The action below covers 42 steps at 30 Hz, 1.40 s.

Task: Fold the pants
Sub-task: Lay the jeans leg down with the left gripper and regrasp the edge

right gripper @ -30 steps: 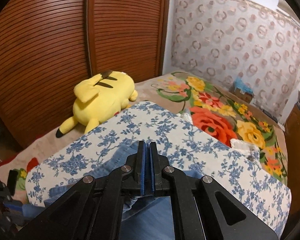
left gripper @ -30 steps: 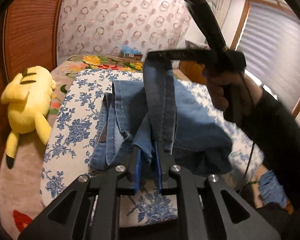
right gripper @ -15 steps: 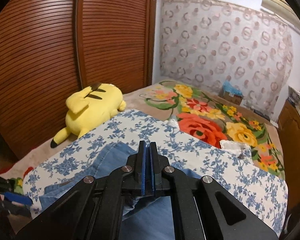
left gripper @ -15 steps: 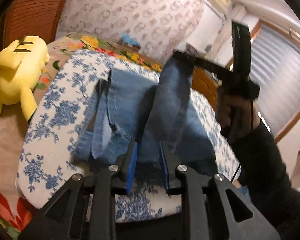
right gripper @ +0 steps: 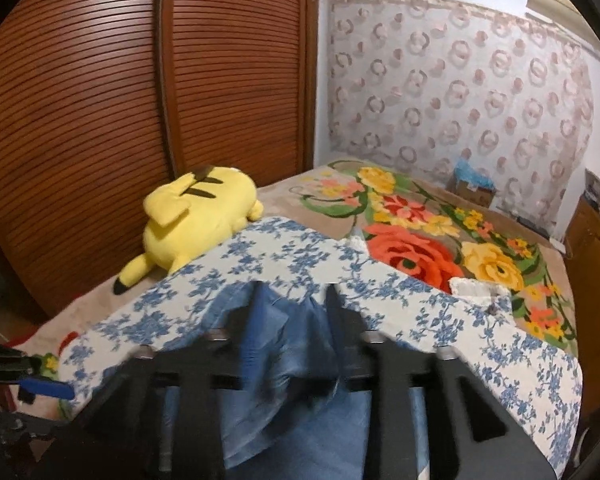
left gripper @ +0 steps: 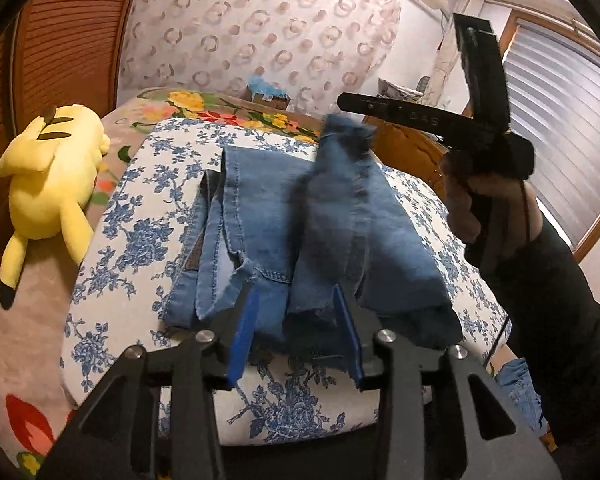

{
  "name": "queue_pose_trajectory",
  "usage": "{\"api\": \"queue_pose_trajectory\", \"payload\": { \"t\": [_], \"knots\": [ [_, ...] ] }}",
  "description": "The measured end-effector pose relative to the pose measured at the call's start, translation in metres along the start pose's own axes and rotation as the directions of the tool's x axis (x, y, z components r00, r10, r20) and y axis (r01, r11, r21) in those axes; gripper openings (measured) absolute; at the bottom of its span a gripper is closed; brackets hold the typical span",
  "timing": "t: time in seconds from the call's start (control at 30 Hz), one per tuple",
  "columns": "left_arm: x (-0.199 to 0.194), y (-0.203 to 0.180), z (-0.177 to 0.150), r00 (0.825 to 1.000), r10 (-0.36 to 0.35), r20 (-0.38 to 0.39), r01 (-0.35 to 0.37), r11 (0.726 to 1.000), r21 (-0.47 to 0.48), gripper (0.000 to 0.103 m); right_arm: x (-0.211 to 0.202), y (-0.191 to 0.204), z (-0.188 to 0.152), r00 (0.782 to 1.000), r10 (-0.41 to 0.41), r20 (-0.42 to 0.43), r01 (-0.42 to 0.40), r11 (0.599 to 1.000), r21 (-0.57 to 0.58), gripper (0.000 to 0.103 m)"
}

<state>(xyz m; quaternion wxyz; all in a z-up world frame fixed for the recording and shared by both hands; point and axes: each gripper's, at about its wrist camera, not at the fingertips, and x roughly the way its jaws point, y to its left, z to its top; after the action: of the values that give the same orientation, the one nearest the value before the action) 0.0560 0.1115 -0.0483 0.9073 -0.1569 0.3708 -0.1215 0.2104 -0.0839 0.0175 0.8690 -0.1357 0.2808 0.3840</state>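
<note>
- Right now the pants (left gripper: 332, 236) lie folded into a thick denim stack on the blue-flowered cushion (left gripper: 140, 216) that sits on the bed (right gripper: 420, 216); I read this as the moment a fold is being let go.
- My left gripper (left gripper: 296, 320) has just been opening: its blue pads stand apart with the near edge of the stack between them, and neither pad looks to be pressing the cloth, so it holds nothing.
- My right gripper (right gripper: 294, 304) has also just been opening. In its own view the fingers are spread with a loose flap of denim bunched between them, blurred; I judge the cloth free, not pinched.
- From the left wrist view the right gripper (left gripper: 354, 106) hangs above the far end of the stack, and a blurred tip of a pant leg (left gripper: 346, 136) sits just beneath it, apparently dropping onto the pile.
- That placement makes sense to me: one end held up high, the other low at the near edge, so the leg lays over flat.
- A yellow plush toy (left gripper: 52, 176) lies off to the left on the bed, well apart from the pants.
</note>
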Motion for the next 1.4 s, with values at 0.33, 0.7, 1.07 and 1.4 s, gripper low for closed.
{"api": "queue_pose_trajectory", "payload": {
  "t": [0.33,0.7,1.07,1.4],
  "knots": [
    [0.033,-0.015,-0.001,0.998,0.015,-0.053,-0.013,0.999,0.05,0.037,-0.058,-0.01,-0.056,0.997,-0.068,-0.033,0.069,0.997,0.019,0.037],
    [0.055,0.001,0.0,0.991,0.125,-0.049,-0.122,0.991,0.058,0.037,-0.08,-0.003,-0.161,0.984,-0.063,-0.164,0.075,0.995,0.063,0.037],
    [0.064,-0.007,0.007,0.986,0.163,0.028,-0.165,0.97,0.179,0.037,-0.091,0.01,-0.188,0.981,-0.051,-0.188,0.065,0.996,0.068,0.037],
    [0.044,-0.007,0.006,0.986,0.144,0.085,-0.157,0.972,0.175,0.0,-0.108,-0.002,-0.18,0.992,-0.051,-0.111,0.06,0.996,0.072,0.001]
  ]
}}
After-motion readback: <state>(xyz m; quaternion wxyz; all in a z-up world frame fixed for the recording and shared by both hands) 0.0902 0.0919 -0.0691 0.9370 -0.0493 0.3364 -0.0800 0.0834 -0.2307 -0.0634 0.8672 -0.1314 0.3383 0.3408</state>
